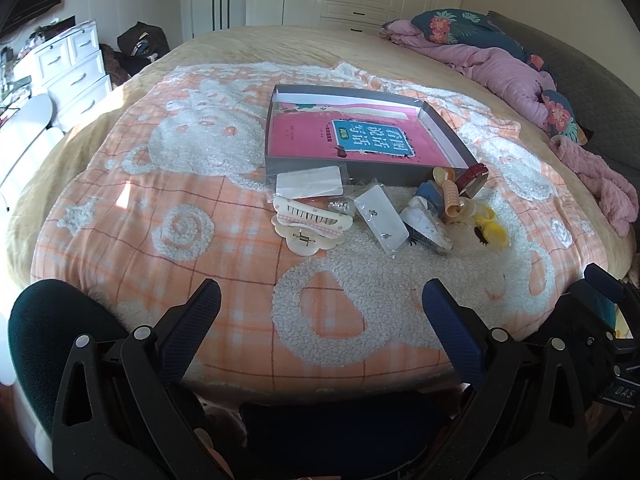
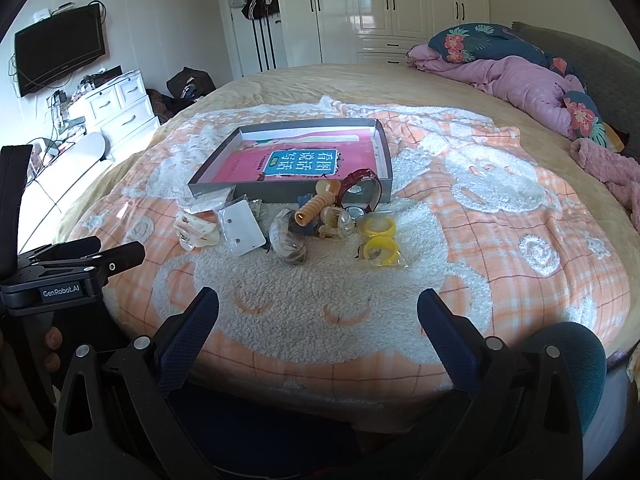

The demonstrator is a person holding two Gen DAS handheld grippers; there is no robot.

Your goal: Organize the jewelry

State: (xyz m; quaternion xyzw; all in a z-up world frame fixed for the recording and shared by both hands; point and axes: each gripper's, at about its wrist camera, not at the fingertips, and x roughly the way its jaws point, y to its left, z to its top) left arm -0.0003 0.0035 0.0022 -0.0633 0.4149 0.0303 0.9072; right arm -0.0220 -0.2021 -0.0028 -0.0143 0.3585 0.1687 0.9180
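Nearest to us, our left gripper (image 1: 322, 298) hangs over the near edge of the blanket (image 1: 224, 256) with its fingers spread wide and nothing between them. Our right gripper (image 2: 318, 306) is the same: spread apart, holding nothing, above the white fleecy patch. In the right view the left gripper's body shows at the left edge; in the left view the right one's shows at the right edge.

A little further on lies the jewelry in a loose pile on the blanket, well apart from both grippers. On its left side sits a cream hair clip (image 1: 310, 222) with a comb-like row of teeth, and just behind it a flat white card (image 1: 309, 183) in a clear bag. Beside these a second white card (image 2: 243, 229) lies tilted, in plastic too. To the right of that we see a pale wrapped bundle (image 2: 286, 242), then an orange ribbed clip (image 2: 316, 206) pointing toward us. Two yellow rings (image 2: 378, 240) lie in a clear bag at the pile's right front. A dark red strap (image 2: 360, 188) curls upright, touching the box's near wall.

Behind the pile stands a shallow grey box (image 2: 208, 188), open, with a pink book (image 1: 344, 136) flat inside it.

Farthest off, a pink quilt (image 2: 520, 80) lies bunched at the bed's right side, with white wardrobes (image 2: 400, 4) beyond.
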